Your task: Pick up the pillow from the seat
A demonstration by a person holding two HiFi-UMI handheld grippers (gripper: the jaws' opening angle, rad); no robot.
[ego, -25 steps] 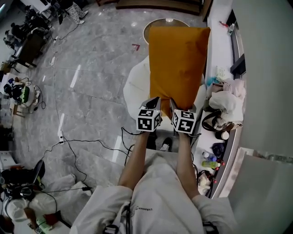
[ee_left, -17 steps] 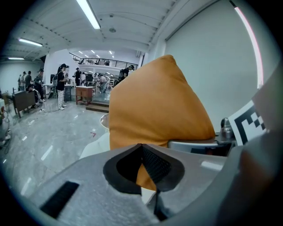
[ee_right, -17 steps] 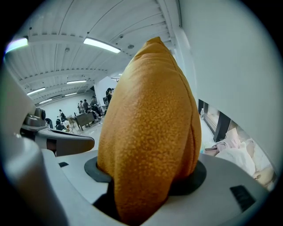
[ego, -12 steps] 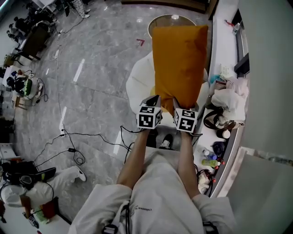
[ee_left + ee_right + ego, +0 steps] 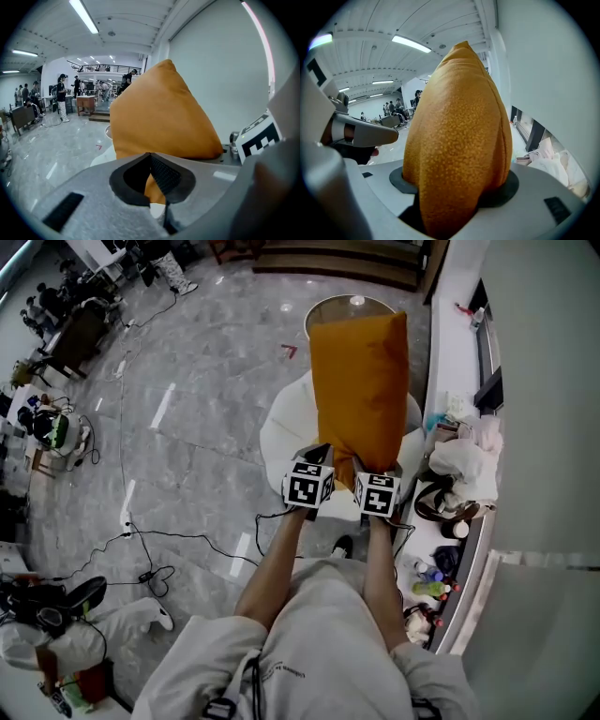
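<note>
An orange pillow (image 5: 361,390) hangs in the air above a white round seat (image 5: 279,423), held by its near edge. My left gripper (image 5: 319,456) is shut on the pillow's near left corner. In the left gripper view a fold of orange fabric (image 5: 151,186) is pinched between the dark pads (image 5: 164,173). My right gripper (image 5: 362,463) is shut on the near right part. In the right gripper view the thick pillow (image 5: 457,140) fills the gap between the jaws. The pillow hides most of the seat.
A round glass-topped table (image 5: 333,307) stands beyond the seat. A white counter (image 5: 450,334) with bags and bottles (image 5: 464,451) runs along the right, against a wall. Cables (image 5: 169,540) trail over the grey marble floor at the left, with people and desks far off.
The pillow has turned a little and shows a narrower face in the head view. Both grippers keep their hold and stay close together at its near edge.
</note>
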